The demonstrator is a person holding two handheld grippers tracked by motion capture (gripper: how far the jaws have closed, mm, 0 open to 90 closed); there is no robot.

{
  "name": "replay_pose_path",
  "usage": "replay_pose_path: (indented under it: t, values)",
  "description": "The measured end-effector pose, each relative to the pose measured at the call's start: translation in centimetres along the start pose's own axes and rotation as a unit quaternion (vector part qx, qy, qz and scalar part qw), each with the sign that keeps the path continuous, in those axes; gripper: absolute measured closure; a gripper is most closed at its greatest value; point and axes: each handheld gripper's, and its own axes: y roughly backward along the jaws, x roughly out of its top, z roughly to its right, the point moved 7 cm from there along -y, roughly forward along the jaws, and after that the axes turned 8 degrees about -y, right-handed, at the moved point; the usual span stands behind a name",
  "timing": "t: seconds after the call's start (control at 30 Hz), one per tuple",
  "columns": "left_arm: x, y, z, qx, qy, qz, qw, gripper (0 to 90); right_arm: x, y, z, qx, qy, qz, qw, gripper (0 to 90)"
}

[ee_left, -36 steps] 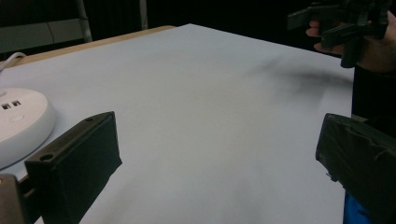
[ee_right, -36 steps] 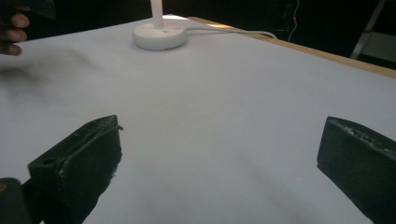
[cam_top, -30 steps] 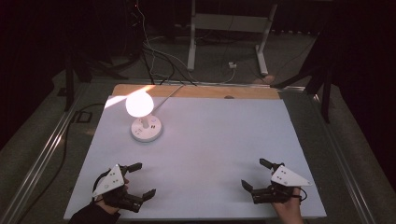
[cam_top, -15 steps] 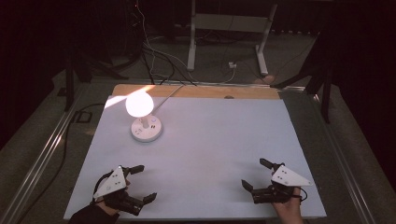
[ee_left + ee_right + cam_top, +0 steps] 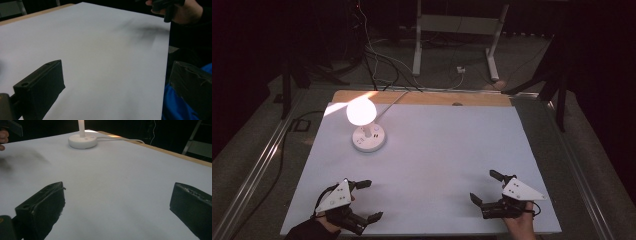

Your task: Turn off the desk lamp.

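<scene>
Two hand-held grippers low over the near edge of a white tabletop (image 5: pixel 437 150), both with jaws spread wide and nothing between them.

Left gripper (image 5: pixel 368 200) at the near left corner, gripped by a hand in a dark sleeve, grey three-cornered plate on top, jaws aimed toward the table's middle. From the left gripper view, only bare white surface between the two black jaws, with the table's near edge running past the right-hand jaw and a patch of blue, perhaps clothing, below it; blurred there, hard to say more. Right hand (image 5: pixel 185 11) far off at the top of that view.

Right gripper (image 5: pixel 484 187) at the near right corner, held in a bare hand, jaws pointing left across the table, well apart from the left one.

Lit desk lamp (image 5: pixel 368 136) on the far left part of the table, well away from both grippers: round white base (image 5: pixel 82 141) flat on the surface, glowing globe shade (image 5: pixel 361 111) above it, white cord (image 5: pixel 120 139) trailing off toward the wooden far edge (image 5: pixel 422 97). Lamp base straight ahead in the right gripper view, beyond the open jaws.
</scene>
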Motion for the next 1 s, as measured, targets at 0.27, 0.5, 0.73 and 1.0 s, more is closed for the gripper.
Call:
replay_pose_path:
  t: [0.27,0.5,0.73,1.0]
  values:
    - [1.0,0.0,-0.1,0.000,-0.003,-0.002,1.0000,0.5,0.0,0.0,0.0,0.001,-0.001,0.001,1.0000,0.0]
    - [1.8,0.0,-0.7,0.009,0.003,0.007,0.9999,0.5,0.1,0.0,0.0,0.001,-0.002,0.003,1.0000,0.0]
    - [2.3,0.2,-1.6,0.027,0.013,0.015,0.9994,0.5,0.1,0.0,0.0,0.002,-0.004,0.003,1.0000,0.0]
    - [2.8,0.1,-2.7,0.045,0.017,0.017,0.9987,0.5,0.1,0.0,0.0,0.003,-0.004,0.003,1.0000,0.0]
